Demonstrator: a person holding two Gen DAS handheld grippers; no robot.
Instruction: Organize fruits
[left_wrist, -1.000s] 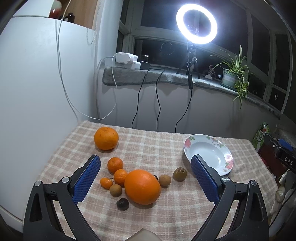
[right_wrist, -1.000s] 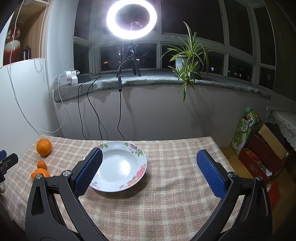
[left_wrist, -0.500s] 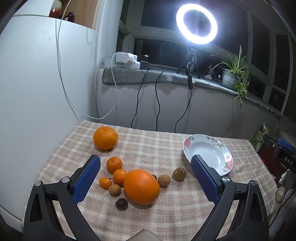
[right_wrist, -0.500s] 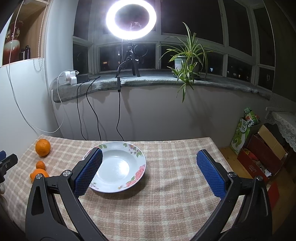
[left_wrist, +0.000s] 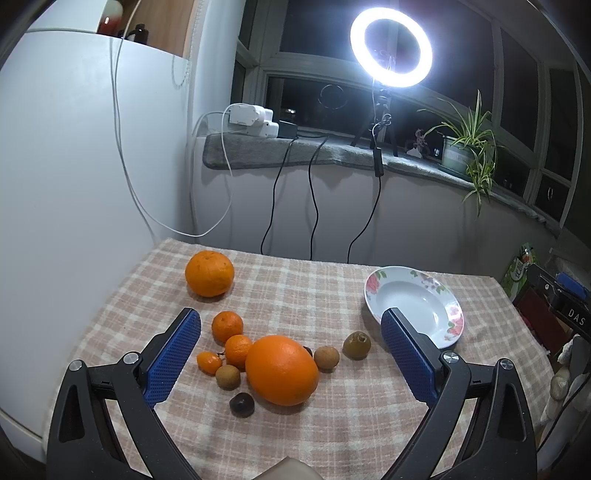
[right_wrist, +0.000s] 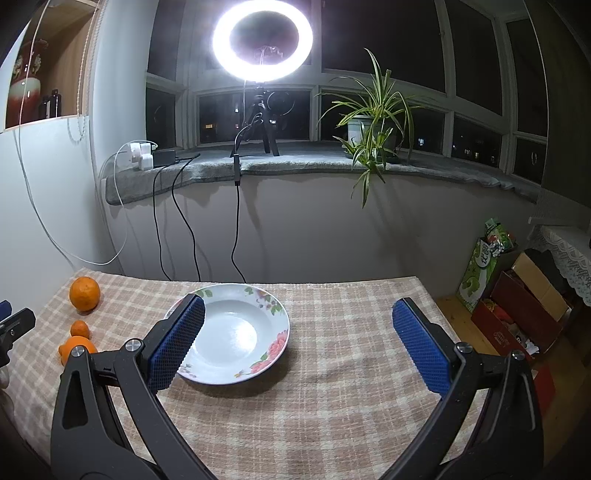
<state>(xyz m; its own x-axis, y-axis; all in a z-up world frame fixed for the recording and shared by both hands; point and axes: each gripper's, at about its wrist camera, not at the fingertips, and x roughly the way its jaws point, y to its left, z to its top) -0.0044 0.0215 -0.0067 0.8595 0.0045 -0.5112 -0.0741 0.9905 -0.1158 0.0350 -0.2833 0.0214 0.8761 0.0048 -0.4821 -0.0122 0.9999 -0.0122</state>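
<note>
From the left wrist view, a small dark fruit sits behind the large orange, between it and the round brown fruit; only a sliver shows, too little to tell what it is. The lower rim of the plate is covered by the right finger of the left gripper. A pale object at the bottom edge is cut off and cannot be identified. From the right wrist view, the left finger of the right gripper hides the near-left rim of the plate, and most of the fruit cluster lies out of frame at the left, where the large orange is partly cut off behind the finger arm.

The large orange is slightly oval, its long axis running from upper left to lower right in the left wrist view. It lies on the checked tablecloth, touching a small mandarin on its left. Another mandarin sits just behind that one, a tiny one to the left, a brown round fruit and a dark fruit in front. A kiwi-like fruit points its tip upward, near the plate. A big mandarin lies well apart at the back.

Both grippers hover with jaws spread wide, holding nothing
</note>
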